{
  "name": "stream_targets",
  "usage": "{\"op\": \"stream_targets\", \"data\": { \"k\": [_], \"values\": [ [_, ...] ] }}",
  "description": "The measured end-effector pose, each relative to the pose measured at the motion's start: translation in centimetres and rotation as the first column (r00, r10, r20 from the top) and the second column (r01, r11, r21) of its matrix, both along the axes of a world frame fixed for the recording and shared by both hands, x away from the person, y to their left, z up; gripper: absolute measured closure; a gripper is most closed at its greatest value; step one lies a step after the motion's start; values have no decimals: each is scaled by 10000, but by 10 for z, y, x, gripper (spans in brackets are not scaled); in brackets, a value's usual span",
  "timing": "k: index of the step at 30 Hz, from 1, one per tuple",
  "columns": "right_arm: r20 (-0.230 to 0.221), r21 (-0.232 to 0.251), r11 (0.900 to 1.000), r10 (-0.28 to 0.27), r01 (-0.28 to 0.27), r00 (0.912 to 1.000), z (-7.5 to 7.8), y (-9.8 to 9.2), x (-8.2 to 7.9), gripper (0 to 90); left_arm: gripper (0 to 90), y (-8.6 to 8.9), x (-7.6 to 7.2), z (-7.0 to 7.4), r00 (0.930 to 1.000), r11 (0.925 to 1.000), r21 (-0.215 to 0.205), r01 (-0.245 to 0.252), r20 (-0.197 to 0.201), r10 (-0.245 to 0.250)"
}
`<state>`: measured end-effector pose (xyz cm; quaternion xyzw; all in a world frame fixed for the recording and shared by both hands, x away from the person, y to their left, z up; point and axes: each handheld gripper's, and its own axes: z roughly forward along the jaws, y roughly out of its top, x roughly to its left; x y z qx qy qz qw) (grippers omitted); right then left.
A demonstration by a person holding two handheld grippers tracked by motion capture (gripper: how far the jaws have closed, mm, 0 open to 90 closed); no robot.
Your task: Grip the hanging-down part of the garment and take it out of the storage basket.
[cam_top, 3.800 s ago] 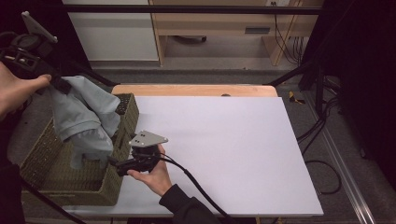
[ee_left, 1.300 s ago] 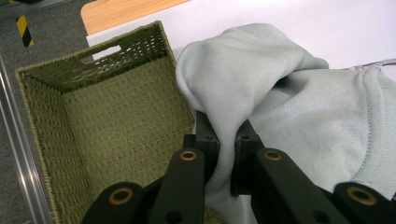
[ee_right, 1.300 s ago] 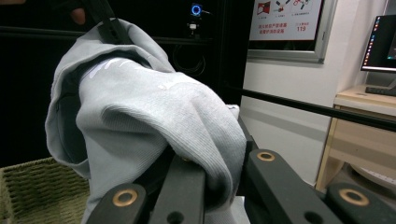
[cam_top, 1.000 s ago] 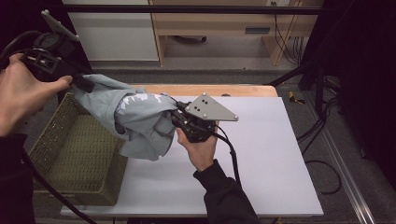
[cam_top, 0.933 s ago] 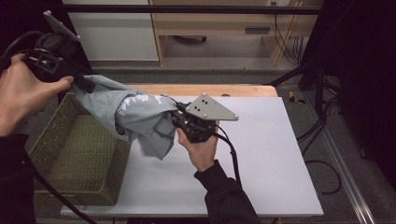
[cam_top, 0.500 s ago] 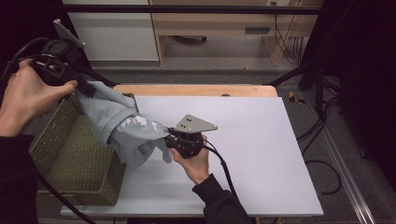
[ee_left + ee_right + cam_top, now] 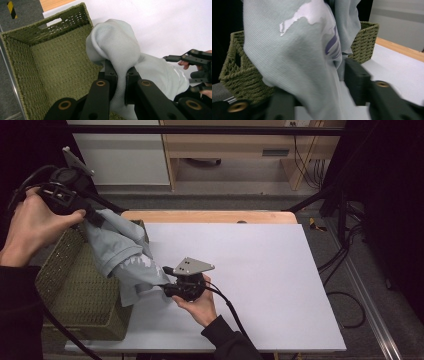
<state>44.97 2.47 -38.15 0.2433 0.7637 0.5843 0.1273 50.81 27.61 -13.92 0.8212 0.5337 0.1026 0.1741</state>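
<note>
White table (image 7: 260, 265) up front, woven basket (image 7: 75, 290) at its left edge. My left gripper (image 7: 119, 75) pinches the pale grey shirt (image 7: 122, 255) above the basket; my right gripper (image 7: 167, 290) clamps its lower end near the table's middle.

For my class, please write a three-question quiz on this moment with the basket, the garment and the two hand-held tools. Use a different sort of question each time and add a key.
1. True or false: the left tool is shut on the grey garment.
2. Where does the woven basket stand? A. at the table's left edge B. in the table's middle C. on the floor at the right
3. Fill in the gap: the print on the garment, seen in the right tool view, is white and ____.

Key
1. True: its jaws pinch a fold of the cloth.
2. A.
3. Purple. The right tool grips the garment's lower end over the white table.
</note>
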Motion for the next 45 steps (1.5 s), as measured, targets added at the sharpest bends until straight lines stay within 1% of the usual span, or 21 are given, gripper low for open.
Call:
{"op": "stream_targets", "data": {
  "k": [2, 4, 6, 7, 9, 12, 15, 16, 17, 20, 24, 30, 32, 33, 36, 38, 40, 42, 44, 45],
  "values": [
    [88, 87, 9999, 54, -55, 9999, 0, -5, -3, 364, 842, -1, 0, 0, 10000, 10000, 13, 5, -13, -5],
    [76, 185, 9998, 57, -58, 10000, 0, -12, -8, 267, 842, -1, 1, -1, 10000, 10000, 13, -13, 8, 13],
    [-11, 273, 9994, 200, -200, 9998, 0, -19, -13, 188, 842, -2, 1, -1, 10000, 10000, 35, 15, -18, -15],
    [-56, 243, 9994, 253, -251, 9997, 0, -23, -15, 164, 842, -3, 1, -1, 10000, 10000, 41, 12, -19, -11],
    [71, 187, 9994, 273, -275, 9996, 1, -32, -19, 137, 842, -3, 1, -1, 10000, 10000, 33, 20, -22, -19],
    [185, 298, 9994, 174, -180, 9997, 3, -47, -24, 119, 842, -5, 1, -2, 10000, 10000, 44, 38, -20, -38],
    [230, 429, 9987, -292, 282, 9993, 5, -64, -26, 109, 842, -4, 0, -2, 10000, 10000, 5, 67, -24, -67],
    [230, 429, 9987, -292, 282, 9993, 5, -64, -26, 109, 842, -4, 0, -2, 10000, 10000, 5, 67, -24, -67],
    [265, 521, 9968, -628, 614, 9977, 5, -76, -27, 97, 842, -4, 0, -2, 10000, 10000, -2, 53, -23, -53],
    [278, 746, 9908, -1151, 1127, 9930, 5, -93, -28, 87, 842, -3, 0, -2, 10000, 10000, -39, 41, -16, -41],
    [321, 910, 9789, -1865, 1829, 9819, 4, -114, -28, 71, 842, -3, 0, -3, 10000, 10000, -30, 55, -22, -55],
    [369, 1067, 9623, -2552, 2501, 9662, 0, -141, -32, 46, 842, -4, 2, -5, 9999, 10000, 15, 80, -67, -80],
    [438, 1110, 9550, -2814, 2752, 9586, -2, -148, -34, 43, 842, -5, 2, -5, 9999, 10000, 13, 94, -71, -94],
    [393, 1155, 9504, -2949, 2888, 9547, -2, -151, -35, 41, 842, -5, 2, -5, 9999, 9999, 19, 105, -75, -105],
    [498, 1045, 9434, -3210, 3147, 9458, -6, -162, -37, 40, 842, -6, 2, -5, 9999, 9999, 26, 141, -101, -140],
    [422, 1036, 9359, -3424, 3368, 9386, -9, -168, -39, 41, 842, -6, 2, -5, 9999, 9999, 46, 134, -110, -134],
    [336, 1022, 9252, -3703, 3653, 9283, -12, -175, -40, 41, 842, -6, 2, -5, 9999, 9999, 52, 130, -108, -130],
    [303, 1067, 9171, -3891, 3841, 9207, -14, -181, -42, 40, 842, -6, 1, -5, 9999, 9999, 54, 129, -94, -129],
    [367, 1004, 9105, -4062, 4010, 9131, -16, -187, -43, 40, 842, -5, 1, -5, 9999, 9999, 33, 112, -89, -112],
    [299, 1004, 9072, -4133, 4086, 9101, -17, -189, -45, 40, 842, -5, 1, -6, 9999, 9999, 23, 105, -91, -105]
  ]
}}
